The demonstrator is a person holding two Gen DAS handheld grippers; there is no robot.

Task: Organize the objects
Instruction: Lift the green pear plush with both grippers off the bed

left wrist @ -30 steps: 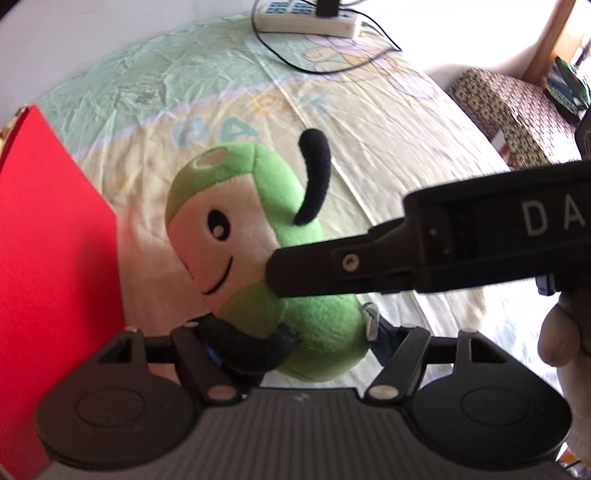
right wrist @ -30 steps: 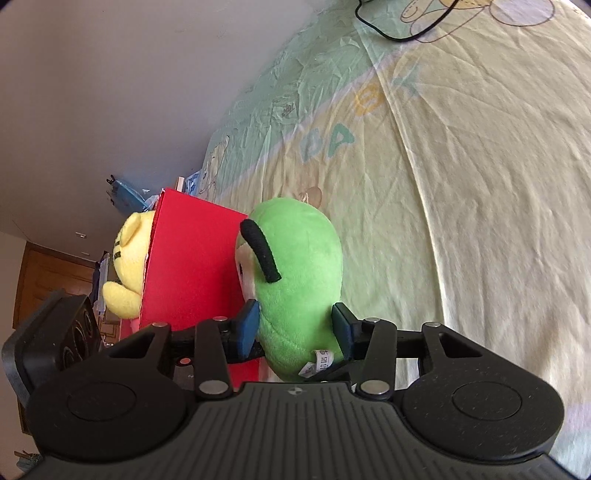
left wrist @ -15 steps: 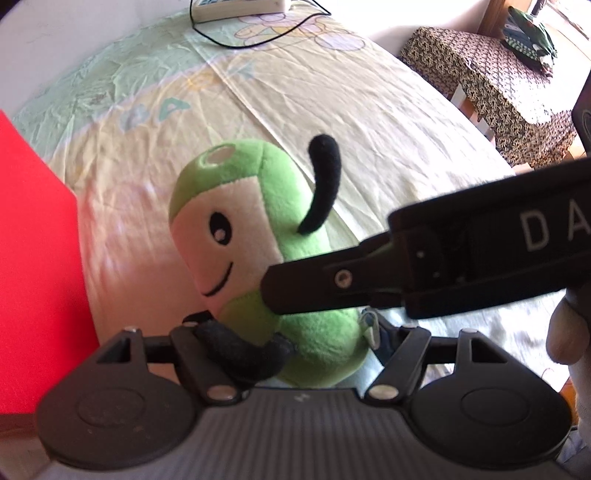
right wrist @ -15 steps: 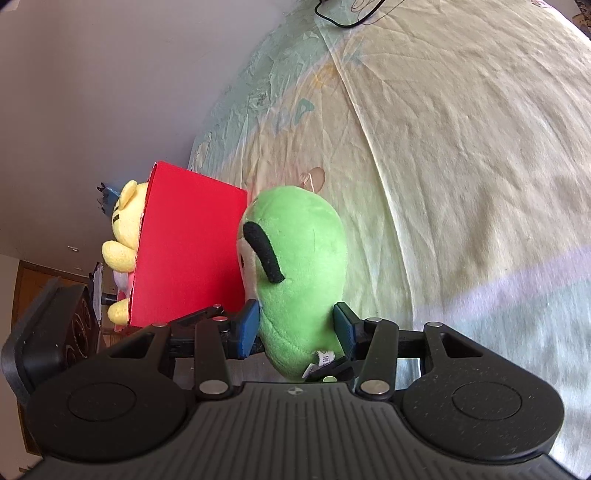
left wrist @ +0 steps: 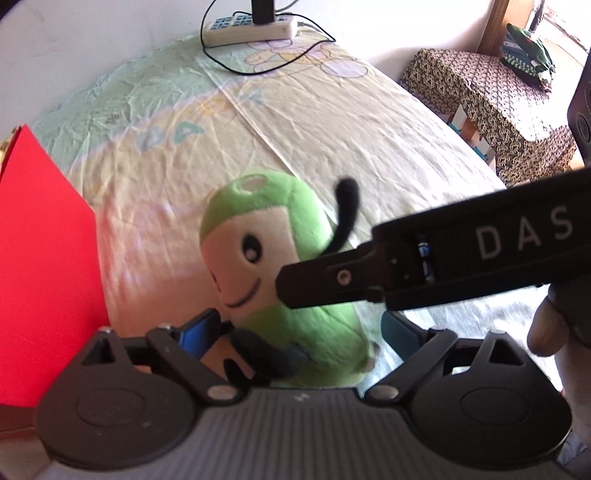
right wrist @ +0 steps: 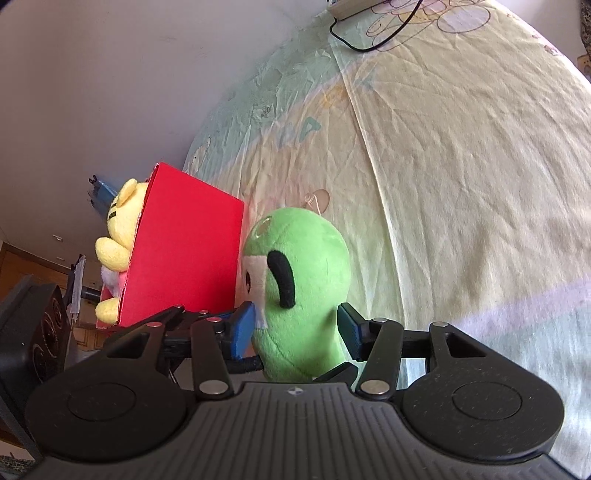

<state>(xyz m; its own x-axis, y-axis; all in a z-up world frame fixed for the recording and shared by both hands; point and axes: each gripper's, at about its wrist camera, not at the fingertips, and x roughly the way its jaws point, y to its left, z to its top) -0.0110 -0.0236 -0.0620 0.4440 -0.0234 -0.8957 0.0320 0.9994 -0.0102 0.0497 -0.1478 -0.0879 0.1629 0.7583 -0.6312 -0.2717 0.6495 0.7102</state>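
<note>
A green plush toy [left wrist: 258, 218] with a pale face and black arms stands on the bed sheet [left wrist: 332, 129], close beside a red box [left wrist: 40, 258]. My left gripper [left wrist: 297, 330] straddles its lower body; its jaws are opening and the blue pads stand clear of the fabric. In the left wrist view one of the right gripper's fingers [left wrist: 332, 280] crosses the toy's front. In the right wrist view my right gripper [right wrist: 295, 330] also brackets the green plush toy [right wrist: 306, 243]. Its jaws are opening too, with the pads close to the sides and no squeeze on the plush.
A yellow plush [right wrist: 122, 218] sits inside the red box [right wrist: 184, 251]. A white power strip [left wrist: 251, 27] with a black cable lies at the bed's far end. A bench with a patterned cover [left wrist: 480, 85] stands beyond the right edge. A person's hand [left wrist: 546, 332] holds the right gripper.
Both grippers' jaws have spread apart from the green plush, which was squeezed before. The left pads have let go of its black arm and lower body. The plush now sits rounder.
</note>
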